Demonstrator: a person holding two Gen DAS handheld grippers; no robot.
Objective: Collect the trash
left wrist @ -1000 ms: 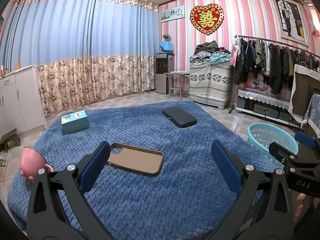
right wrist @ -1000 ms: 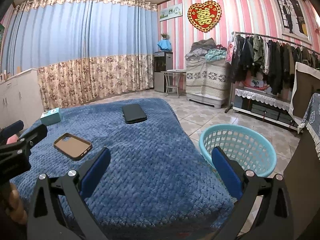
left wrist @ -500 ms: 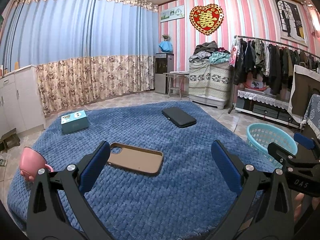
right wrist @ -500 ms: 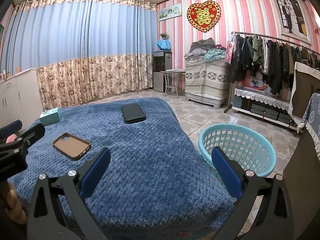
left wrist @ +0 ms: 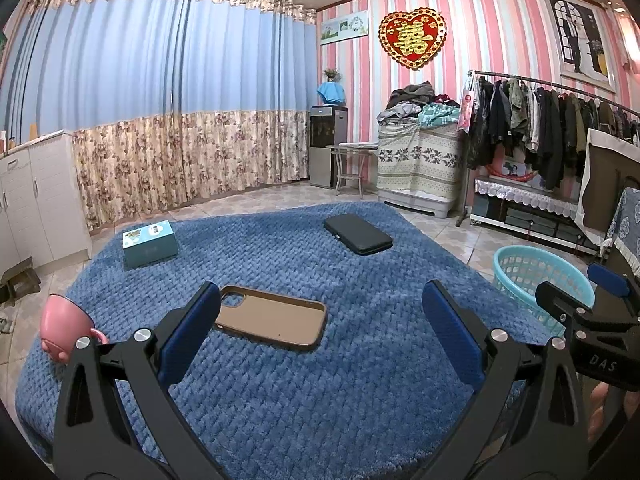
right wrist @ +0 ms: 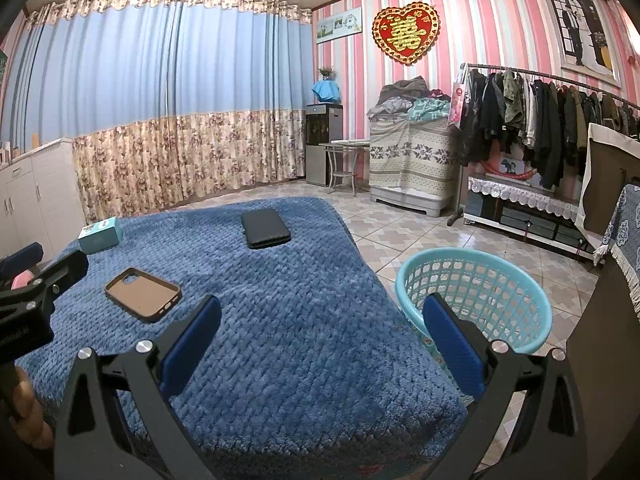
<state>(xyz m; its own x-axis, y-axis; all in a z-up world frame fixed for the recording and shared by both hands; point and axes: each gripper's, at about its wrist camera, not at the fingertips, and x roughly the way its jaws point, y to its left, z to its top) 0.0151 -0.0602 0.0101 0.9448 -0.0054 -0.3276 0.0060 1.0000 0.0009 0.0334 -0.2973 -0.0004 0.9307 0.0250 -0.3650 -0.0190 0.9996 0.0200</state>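
Observation:
On a blue blanket-covered table point(left wrist: 320, 392) lie a brown phone case point(left wrist: 270, 316), a black flat case point(left wrist: 357, 234), a teal box point(left wrist: 149, 243) and a pink cup point(left wrist: 64, 326) at the left edge. My left gripper point(left wrist: 320, 332) is open and empty, just short of the brown phone case. My right gripper point(right wrist: 322, 340) is open and empty over the table's right part, with the brown phone case point(right wrist: 142, 294) to its left. A turquoise basket point(right wrist: 476, 298) stands on the floor right of the table; it also shows in the left wrist view point(left wrist: 536, 276).
The black case point(right wrist: 265, 227) and teal box point(right wrist: 99, 235) lie farther back. A clothes rack point(left wrist: 552, 128), a covered pile point(left wrist: 420, 160) and a water dispenser point(left wrist: 328, 144) stand along the striped wall. White cabinets point(left wrist: 36, 200) are at left.
Both grippers have drifted slightly; the basket and objects shift a little in view. Both stay open and empty.

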